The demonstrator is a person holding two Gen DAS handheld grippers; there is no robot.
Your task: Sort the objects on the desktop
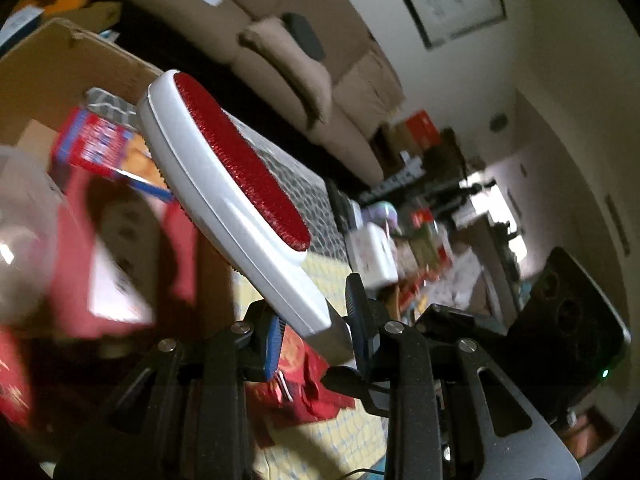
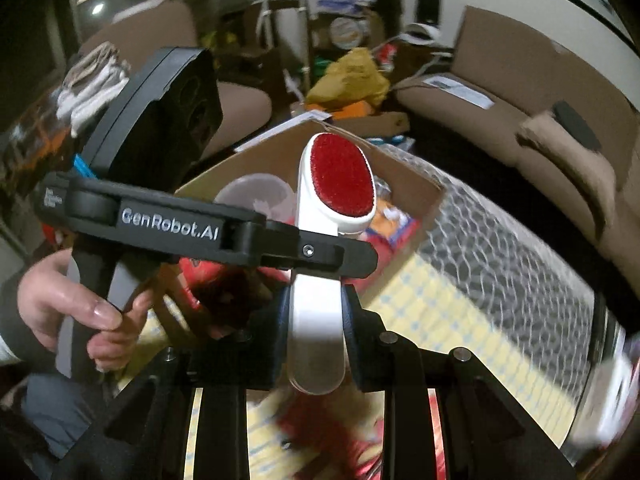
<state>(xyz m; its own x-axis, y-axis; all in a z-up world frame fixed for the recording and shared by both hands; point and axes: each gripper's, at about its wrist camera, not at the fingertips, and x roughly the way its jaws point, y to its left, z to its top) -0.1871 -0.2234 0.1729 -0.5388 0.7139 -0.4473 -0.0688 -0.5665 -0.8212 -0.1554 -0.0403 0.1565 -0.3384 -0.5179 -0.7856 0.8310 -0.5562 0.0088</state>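
A white lint brush [image 1: 208, 184] with a red bristle pad is held in the air by both grippers. My left gripper [image 1: 320, 330] is shut on its handle, and the head points up and left toward an open cardboard box [image 1: 60, 64]. In the right wrist view, my right gripper [image 2: 316, 320] is shut on the lower handle of the lint brush [image 2: 340, 176]. The left gripper [image 2: 332, 250] crosses from the left and clamps the neck just above. A person's hand [image 2: 76, 304] grips the left tool. The brush head hangs over the cardboard box [image 2: 404, 176].
The box holds a red-and-blue packet [image 1: 96, 144], a clear plastic tub [image 1: 24, 224] and red items. A yellow checked cloth [image 2: 460, 320] with a grey patterned border covers the table. A beige sofa [image 1: 288, 64] with cushions stands behind. Clutter fills the far room.
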